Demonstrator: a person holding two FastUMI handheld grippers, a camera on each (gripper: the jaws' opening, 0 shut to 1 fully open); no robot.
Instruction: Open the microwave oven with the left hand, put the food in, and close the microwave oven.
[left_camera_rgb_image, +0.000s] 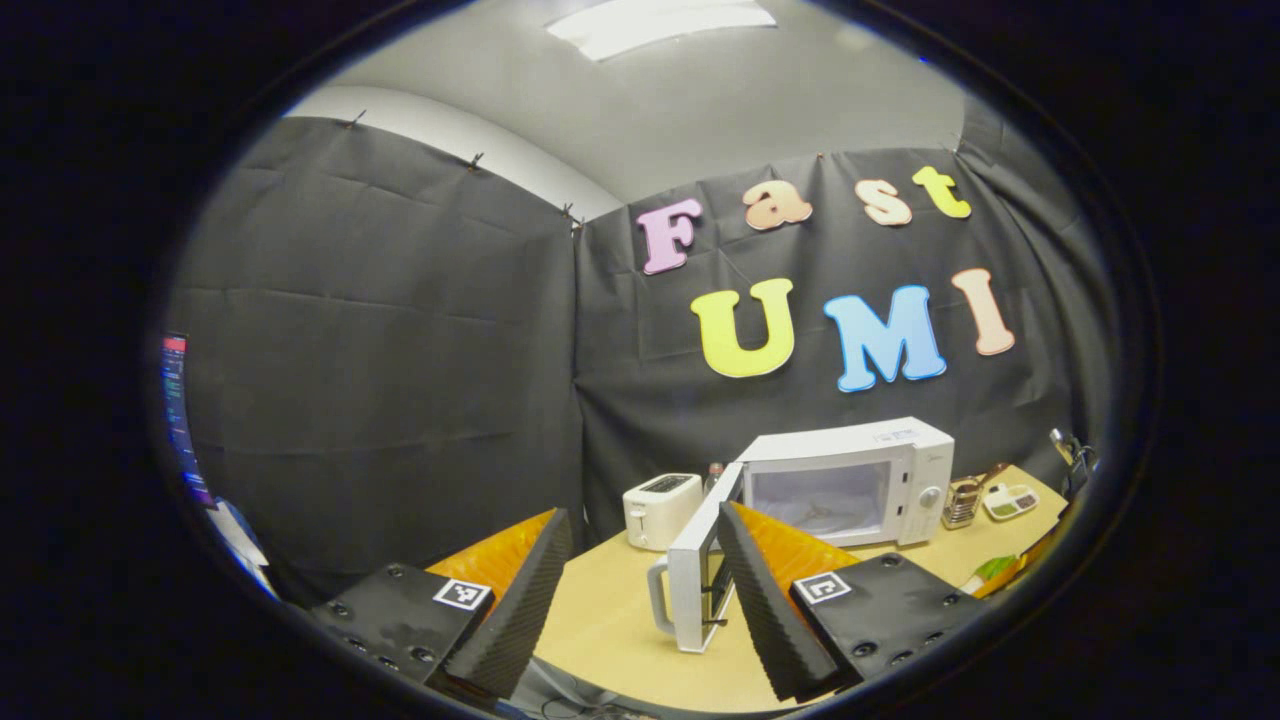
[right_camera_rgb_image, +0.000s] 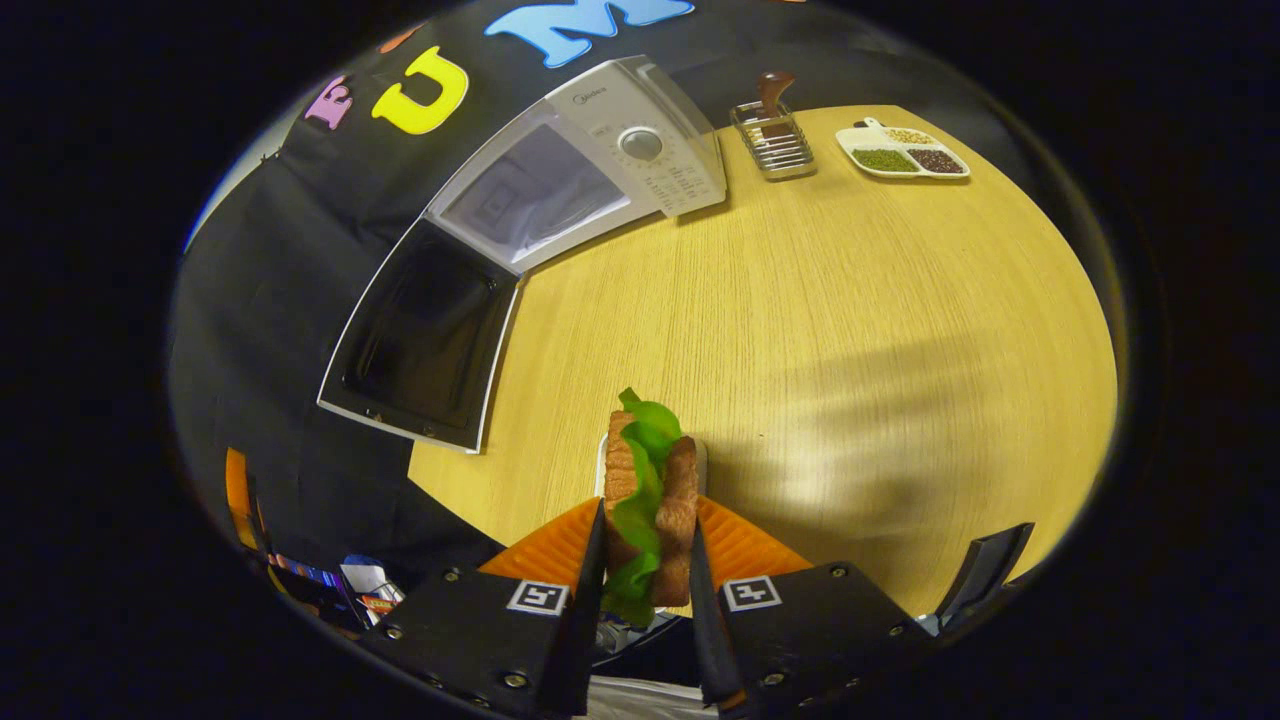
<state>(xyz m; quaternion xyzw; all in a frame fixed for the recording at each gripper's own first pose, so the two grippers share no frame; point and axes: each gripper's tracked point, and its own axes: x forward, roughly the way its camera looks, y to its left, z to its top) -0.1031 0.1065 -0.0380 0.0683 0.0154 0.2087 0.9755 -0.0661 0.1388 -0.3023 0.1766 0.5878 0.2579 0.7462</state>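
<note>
The white microwave (left_camera_rgb_image: 850, 480) stands at the back of the wooden table (left_camera_rgb_image: 610, 610), and its door (left_camera_rgb_image: 695, 570) is swung wide open toward me, handle at the near edge. My left gripper (left_camera_rgb_image: 642, 515) is open and holds nothing, its right finger just beside the door. In the right gripper view, the microwave (right_camera_rgb_image: 640, 140) lies far ahead with its cavity (right_camera_rgb_image: 530, 195) showing and the door (right_camera_rgb_image: 420, 340) hanging out over the table's edge. My right gripper (right_camera_rgb_image: 646, 520) is shut on a sandwich (right_camera_rgb_image: 650, 480) of two toast slices and lettuce. The rim of a white dish (right_camera_rgb_image: 603, 455) shows under the sandwich.
A white toaster (left_camera_rgb_image: 660, 508) stands left of the microwave, with a small bottle (left_camera_rgb_image: 714, 470) behind it. Right of the microwave are a wire rack (right_camera_rgb_image: 772, 135) and a white divided dish (right_camera_rgb_image: 905, 152) of grains. Bare tabletop (right_camera_rgb_image: 850, 330) spreads between sandwich and microwave.
</note>
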